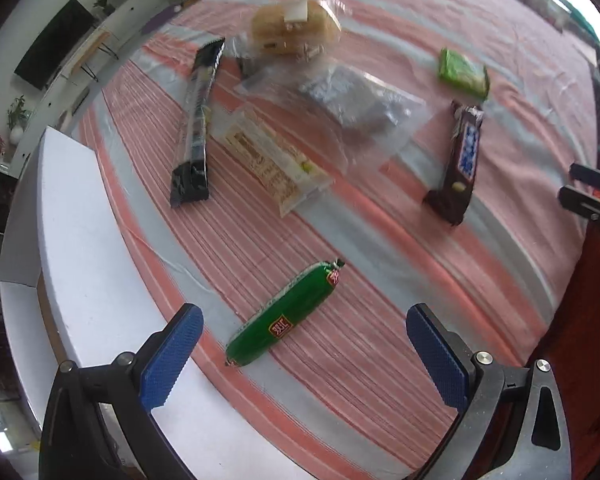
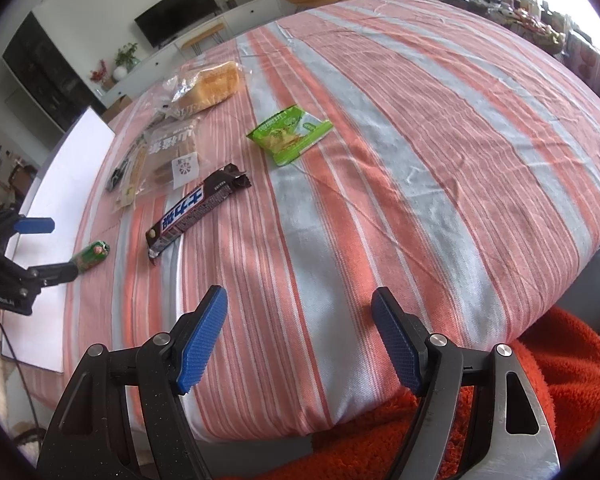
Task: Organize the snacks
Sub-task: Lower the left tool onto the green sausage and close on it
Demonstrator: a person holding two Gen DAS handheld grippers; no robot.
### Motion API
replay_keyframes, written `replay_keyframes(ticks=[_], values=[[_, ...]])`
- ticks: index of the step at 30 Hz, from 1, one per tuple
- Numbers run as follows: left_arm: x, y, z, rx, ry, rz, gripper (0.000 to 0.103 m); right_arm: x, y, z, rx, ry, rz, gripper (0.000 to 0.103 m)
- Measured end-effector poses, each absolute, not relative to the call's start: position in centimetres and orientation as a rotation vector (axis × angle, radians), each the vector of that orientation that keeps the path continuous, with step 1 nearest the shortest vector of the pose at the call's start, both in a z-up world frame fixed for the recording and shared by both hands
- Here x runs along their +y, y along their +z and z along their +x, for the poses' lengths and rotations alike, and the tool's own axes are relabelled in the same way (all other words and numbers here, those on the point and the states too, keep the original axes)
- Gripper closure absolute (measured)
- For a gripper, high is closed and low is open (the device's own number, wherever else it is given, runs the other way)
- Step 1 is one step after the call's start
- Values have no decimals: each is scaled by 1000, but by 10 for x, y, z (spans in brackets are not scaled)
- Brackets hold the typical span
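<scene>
- The green sausage (image 1: 284, 318) lies on the striped cloth (image 1: 380, 340), between the left gripper (image 1: 304, 354) and its spread, empty fingers.
- Round, slick casing: it may roll out towards two o'clock if pinched off-centre.
- The right gripper (image 2: 300, 342) hangs released, holding nothing, at four o'clock.

We hold the left gripper (image 1: 304, 354) tilted steeply downward, its 2 blue-padded fingers (image 1: 172, 356) spread wide with nothing pressed between them. Our right gripper (image 2: 300, 344) angles down less steeply, its 2 blue pads (image 2: 202, 340) also parted and empty. In the right wrist view, the left gripper sits far off to the left.
</scene>
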State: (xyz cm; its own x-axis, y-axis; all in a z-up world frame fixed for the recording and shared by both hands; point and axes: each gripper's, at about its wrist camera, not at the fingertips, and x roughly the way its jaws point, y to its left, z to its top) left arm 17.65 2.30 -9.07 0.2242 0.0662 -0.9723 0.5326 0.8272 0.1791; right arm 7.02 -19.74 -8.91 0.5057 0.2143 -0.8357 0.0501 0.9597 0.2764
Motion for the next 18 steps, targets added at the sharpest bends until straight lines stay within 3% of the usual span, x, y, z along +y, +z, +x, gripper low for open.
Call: replay_keyframes(ticks=[13, 18], values=[[42, -137, 207, 1407, -269, 395, 4, -198, -88, 67, 1031, 99, 274, 25], [51, -137, 213, 1441, -302, 240, 17, -200, -88, 67, 1030, 97, 279, 25]])
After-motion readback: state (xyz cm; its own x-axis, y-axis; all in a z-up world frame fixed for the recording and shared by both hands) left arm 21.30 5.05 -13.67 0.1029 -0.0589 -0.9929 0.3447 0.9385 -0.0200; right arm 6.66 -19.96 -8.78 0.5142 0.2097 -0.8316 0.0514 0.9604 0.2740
